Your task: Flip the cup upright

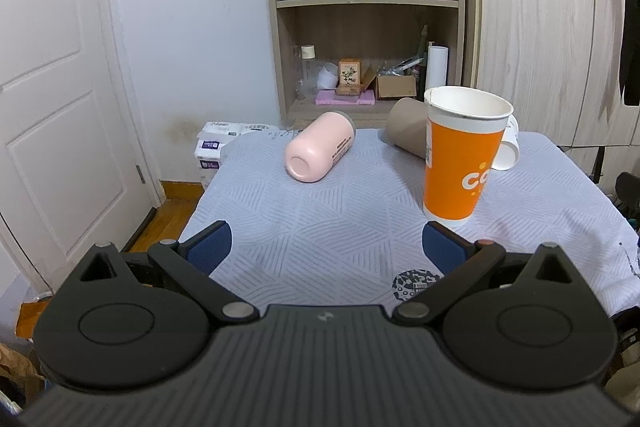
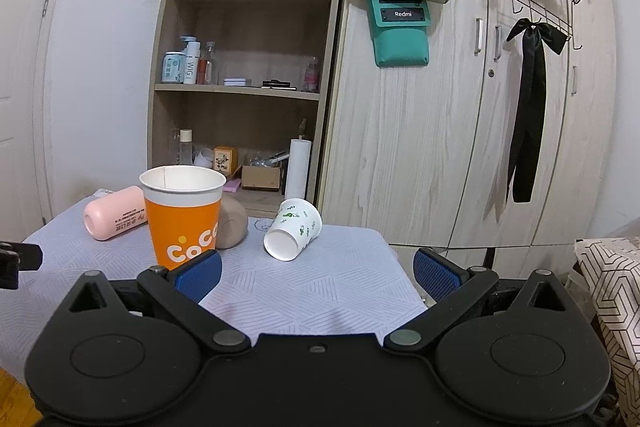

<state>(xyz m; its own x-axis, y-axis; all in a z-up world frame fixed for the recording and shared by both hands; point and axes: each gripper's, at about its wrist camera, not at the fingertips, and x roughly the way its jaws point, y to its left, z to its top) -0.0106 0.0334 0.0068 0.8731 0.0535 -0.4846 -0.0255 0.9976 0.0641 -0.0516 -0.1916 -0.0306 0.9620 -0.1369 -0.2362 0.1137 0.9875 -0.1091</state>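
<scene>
Cups lying toppled around orange cup [image 2: 182, 217], standing upright on desk [image 2: 320, 291]: pink [image 1: 318, 147], brown [image 1: 408, 129], white [image 2: 292, 229]. Left gripper [image 1: 326, 247] and right gripper [image 2: 316, 273] hovering, released, empty. Risk: reaching past could be knocking orange cup over.

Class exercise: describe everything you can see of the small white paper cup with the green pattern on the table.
The small white paper cup looks like thin paper, printed with green leaf-like marks, plain white inside. It lies tipped on its side on the pale patterned tablecloth, its open mouth facing the right gripper's camera, its base pointing toward the cupboard. It appears empty. From the left wrist view it shows only partly behind the upright orange cup. Neither gripper touches it.
</scene>
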